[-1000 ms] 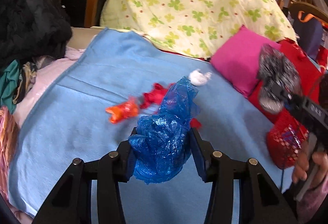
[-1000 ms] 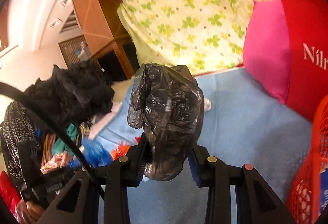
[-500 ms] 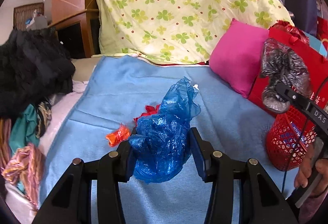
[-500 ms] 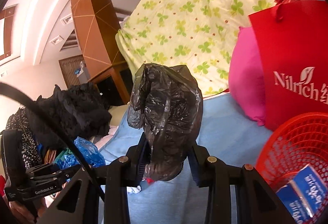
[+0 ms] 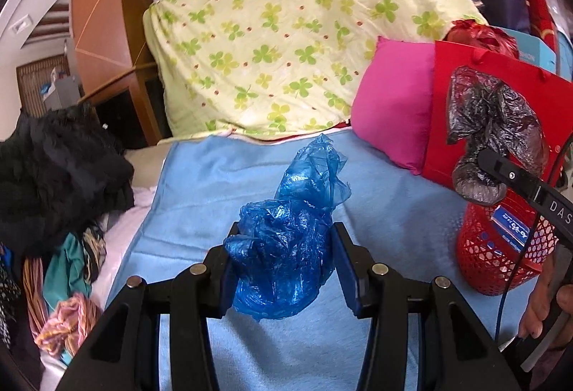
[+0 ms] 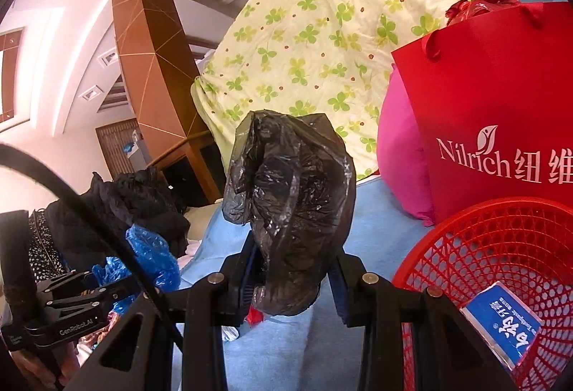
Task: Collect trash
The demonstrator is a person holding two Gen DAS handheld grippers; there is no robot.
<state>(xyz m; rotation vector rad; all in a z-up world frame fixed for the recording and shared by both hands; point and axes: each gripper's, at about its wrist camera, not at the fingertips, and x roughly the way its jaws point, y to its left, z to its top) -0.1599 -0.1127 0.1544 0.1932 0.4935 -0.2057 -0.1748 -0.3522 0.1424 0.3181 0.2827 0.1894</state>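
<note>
My left gripper [image 5: 284, 269] is shut on a crumpled blue plastic bag [image 5: 290, 233] and holds it above the blue blanket [image 5: 200, 197]. My right gripper [image 6: 293, 280] is shut on a crumpled black plastic bag [image 6: 290, 197], held up just left of the red mesh basket [image 6: 501, 247]. The basket holds a blue-and-white packet [image 6: 501, 319]. In the left wrist view the black bag [image 5: 490, 140] hangs above the basket [image 5: 494, 258] at the right. The blue bag [image 6: 150, 255] shows at the left of the right wrist view. A red scrap [image 6: 255, 316] lies on the blanket below the black bag.
A red paper gift bag [image 6: 501, 104] and a pink pillow [image 5: 394, 104] stand behind the basket. A clover-print quilt [image 5: 286, 33] is piled at the back. Black and mixed clothes [image 5: 61, 176] lie at the left, by a wooden cabinet [image 6: 154, 76].
Both grippers have risen and tilted up with their bags. The orange and red scraps have dropped out of the left view. The right gripper has moved toward the red basket.
</note>
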